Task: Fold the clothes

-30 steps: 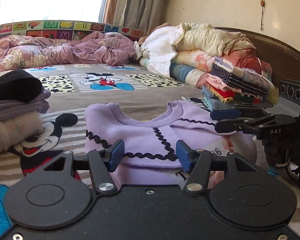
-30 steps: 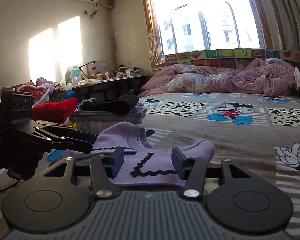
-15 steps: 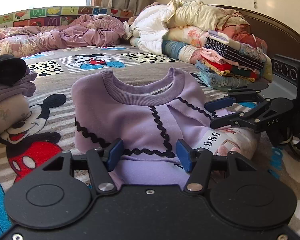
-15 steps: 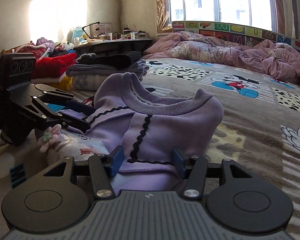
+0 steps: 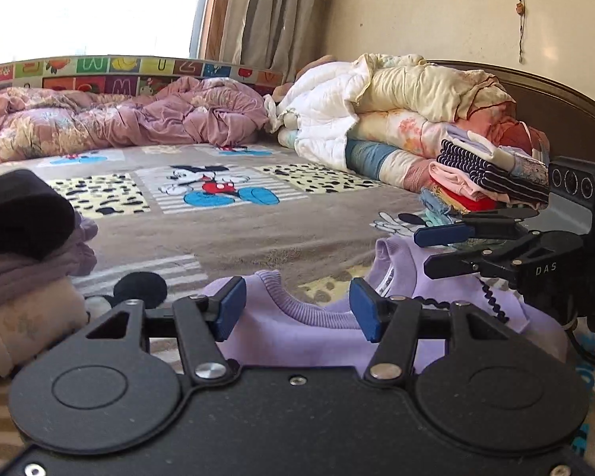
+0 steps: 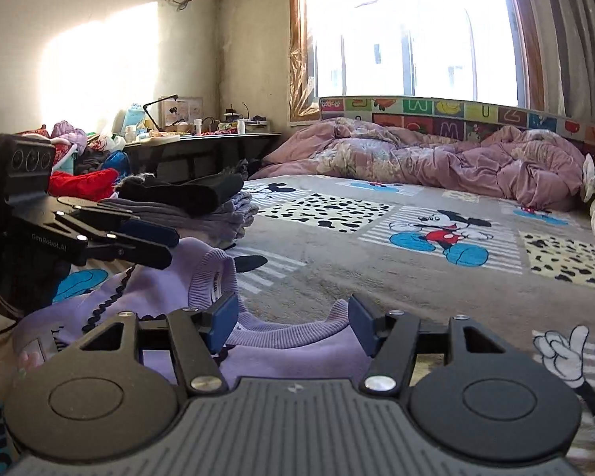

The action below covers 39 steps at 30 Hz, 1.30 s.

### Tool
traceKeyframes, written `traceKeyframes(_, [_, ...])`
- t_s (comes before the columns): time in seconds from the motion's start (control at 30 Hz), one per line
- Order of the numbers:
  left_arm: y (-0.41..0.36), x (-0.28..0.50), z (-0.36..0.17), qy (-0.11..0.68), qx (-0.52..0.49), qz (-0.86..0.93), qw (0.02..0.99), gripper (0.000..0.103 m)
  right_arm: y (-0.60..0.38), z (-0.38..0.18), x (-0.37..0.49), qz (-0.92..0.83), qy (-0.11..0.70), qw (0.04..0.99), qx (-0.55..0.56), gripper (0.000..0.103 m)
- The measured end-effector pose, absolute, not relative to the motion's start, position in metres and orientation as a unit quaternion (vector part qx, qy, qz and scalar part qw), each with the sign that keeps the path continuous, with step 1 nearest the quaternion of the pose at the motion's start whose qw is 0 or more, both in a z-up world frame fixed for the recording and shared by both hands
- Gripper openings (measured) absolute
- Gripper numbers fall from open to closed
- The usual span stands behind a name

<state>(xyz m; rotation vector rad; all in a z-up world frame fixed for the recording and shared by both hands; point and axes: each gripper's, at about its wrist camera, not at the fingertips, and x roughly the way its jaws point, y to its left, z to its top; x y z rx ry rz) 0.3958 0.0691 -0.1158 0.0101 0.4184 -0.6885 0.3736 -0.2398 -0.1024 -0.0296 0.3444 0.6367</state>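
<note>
A lilac sweatshirt [image 5: 297, 329] with black wavy trim lies folded on the Mickey Mouse blanket, collar facing away; it also shows in the right wrist view [image 6: 281, 353]. My left gripper [image 5: 295, 307] is open, low over the sweatshirt's near left part, holding nothing. My right gripper [image 6: 291, 323] is open over its right part, holding nothing. Each gripper shows in the other's view: the right one [image 5: 428, 254] at the right, the left one [image 6: 170, 244] at the left, both with jaws apart.
A stack of folded clothes [image 5: 15, 246] sits left of the sweatshirt. Piled quilts and folded clothes [image 5: 436, 135] lie at the right by the headboard. A pink duvet [image 5: 118, 119] lies under the window. A cluttered desk [image 6: 194, 139] stands past the bed's left side.
The sweatshirt, half a second ago raised and standing up before both grippers, now lies flat on the blanket. Both grippers have come down low over it, jaws still open.
</note>
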Motion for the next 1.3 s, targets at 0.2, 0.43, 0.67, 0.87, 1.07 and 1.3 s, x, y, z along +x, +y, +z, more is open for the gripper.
traceKeyframes(0.2, [0.059, 0.41, -0.139, 0.261, 0.011, -0.336, 0.905, 0.058, -0.241, -0.131, 0.388, 0.307, 0.233, 0.922, 0.028, 0.064])
traceKeyframes(0.43, [0.057, 0.409, -0.146, 0.274, 0.014, -0.331, 0.903, 0.058, -0.244, -0.144, 0.393, 0.306, 0.258, 0.914, 0.065, 0.064])
traceKeyframes(0.67, [0.05, 0.402, -0.145, 0.263, 0.045, -0.313, 0.912, 0.059, -0.242, -0.142, 0.392, 0.298, 0.252, 0.919, 0.054, 0.064])
traceKeyframes(0.87, [0.065, 0.386, -0.127, 0.243, 0.002, -0.285, 0.927, 0.069, -0.26, -0.128, 0.38, 0.26, 0.237, 0.928, 0.12, 0.073])
traceKeyframes(1.07, [0.097, 0.367, -0.122, 0.267, -0.14, -0.246, 0.921, 0.072, -0.293, -0.135, 0.357, 0.225, 0.261, 0.901, 0.265, 0.079])
traceKeyframes(1.3, [0.107, 0.34, -0.129, 0.313, -0.274, -0.217, 0.883, 0.077, -0.29, -0.156, 0.328, 0.214, 0.307, 0.862, 0.342, 0.083])
